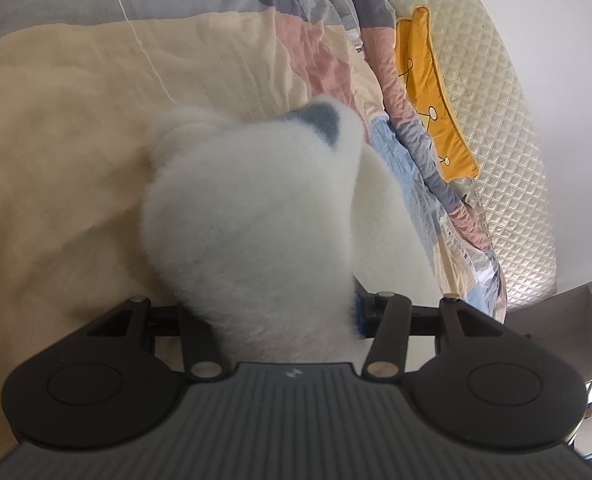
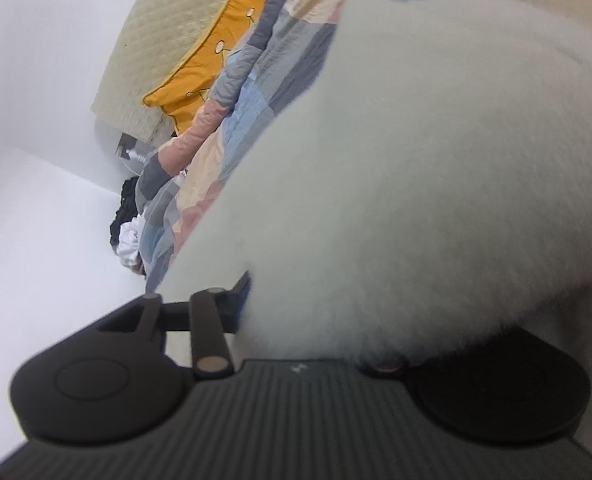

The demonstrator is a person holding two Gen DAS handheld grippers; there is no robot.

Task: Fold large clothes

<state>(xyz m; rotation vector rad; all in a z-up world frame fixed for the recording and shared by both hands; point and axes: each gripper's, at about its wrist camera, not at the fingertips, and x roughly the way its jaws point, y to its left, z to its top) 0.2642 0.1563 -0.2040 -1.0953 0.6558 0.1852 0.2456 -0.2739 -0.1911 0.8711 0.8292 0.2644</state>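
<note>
Through the left wrist camera, I see my left gripper [image 1: 272,320] clamped on a thick bunch of the white fleece garment [image 1: 252,216]; the blue pad of one finger [image 1: 359,312] presses into the pile at the right side while the other finger is buried under the fabric. The garment rises from the jaws in a tall, soft hump with a grey-blue patch [image 1: 324,118] near its top, standing over the cream bedcover [image 1: 64,152]. I judge I am holding it up off the bed so an edge hangs free and can be carried over for a fold. Beyond it the patchwork quilt [image 1: 416,128] is pushed back against the quilted headboard [image 1: 496,100], with the yellow pillow [image 1: 428,92] wedged between them, which leaves the near part of the bed bare for the work. Through the right wrist camera, my right gripper [image 2: 320,312] is half smothered: one blue-padded finger [image 2: 244,292] touches the fleece at the left, the other is hidden beneath it, so I read the jaws as closed on the fabric rather than apart. The garment fills most of this view, close to the lens, with the quilt and pillow behind and a dark heap of clothes [image 2: 126,216] by the wall.
</note>
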